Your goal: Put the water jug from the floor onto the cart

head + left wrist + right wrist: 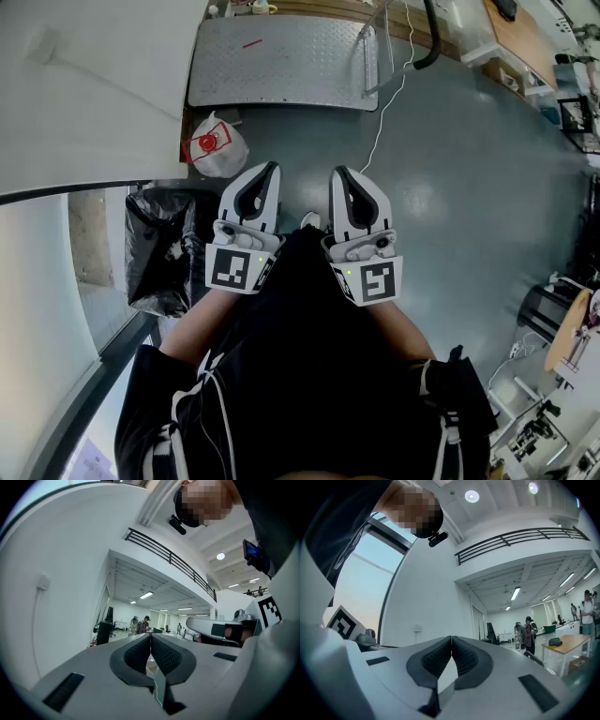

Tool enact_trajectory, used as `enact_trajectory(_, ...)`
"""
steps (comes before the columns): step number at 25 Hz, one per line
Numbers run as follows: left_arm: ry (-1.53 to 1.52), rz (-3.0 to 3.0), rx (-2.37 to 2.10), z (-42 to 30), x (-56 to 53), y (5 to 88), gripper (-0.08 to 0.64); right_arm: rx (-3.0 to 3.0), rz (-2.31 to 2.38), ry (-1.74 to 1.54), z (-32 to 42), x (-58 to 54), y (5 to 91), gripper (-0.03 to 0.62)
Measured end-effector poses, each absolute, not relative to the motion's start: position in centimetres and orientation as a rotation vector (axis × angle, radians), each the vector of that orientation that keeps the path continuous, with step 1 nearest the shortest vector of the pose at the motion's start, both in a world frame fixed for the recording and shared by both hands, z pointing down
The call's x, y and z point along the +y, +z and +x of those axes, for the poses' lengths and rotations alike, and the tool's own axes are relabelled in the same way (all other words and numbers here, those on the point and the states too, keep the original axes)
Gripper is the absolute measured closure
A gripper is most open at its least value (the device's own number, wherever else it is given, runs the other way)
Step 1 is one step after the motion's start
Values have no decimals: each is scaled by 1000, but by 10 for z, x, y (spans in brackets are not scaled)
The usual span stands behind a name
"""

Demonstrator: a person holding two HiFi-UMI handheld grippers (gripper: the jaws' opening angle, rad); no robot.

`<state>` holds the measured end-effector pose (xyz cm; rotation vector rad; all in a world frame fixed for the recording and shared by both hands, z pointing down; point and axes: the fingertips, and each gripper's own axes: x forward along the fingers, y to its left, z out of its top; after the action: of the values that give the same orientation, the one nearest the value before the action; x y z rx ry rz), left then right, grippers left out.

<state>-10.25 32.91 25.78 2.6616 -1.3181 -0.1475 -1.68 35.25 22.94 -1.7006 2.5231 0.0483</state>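
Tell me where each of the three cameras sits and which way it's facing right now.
Head view: on the person's head, looking steeply down at the floor; shows their torso, the left gripper and the right gripper.
Left gripper view: rides the left gripper, looking level across a hall past its shut jaws; the right gripper shows at right.
Right gripper view: rides the right gripper, facing that hall past shut jaws; the left gripper shows at left.
Shared: both gripper views catch the balcony railing.
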Motion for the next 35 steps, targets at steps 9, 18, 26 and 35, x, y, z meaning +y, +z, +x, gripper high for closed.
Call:
enact_trajectory(9, -170, 2566, -1304, -97, 333, 261, 541, 2520, -1696, 35, -6, 364, 231, 574)
enact_trajectory(18, -145, 2586, -1382, -80, 347, 262, 541, 2471, -1701, -2, 30, 387, 235, 574)
enact_trajectory(26, -132, 2540, -1462, -56, 358, 268, 541, 2503, -1639, -86, 57, 406, 250, 574)
enact_trajectory(35, -38, 2446, -1546, -54, 365, 304, 541, 2451, -1631, -154, 98, 414, 267, 574)
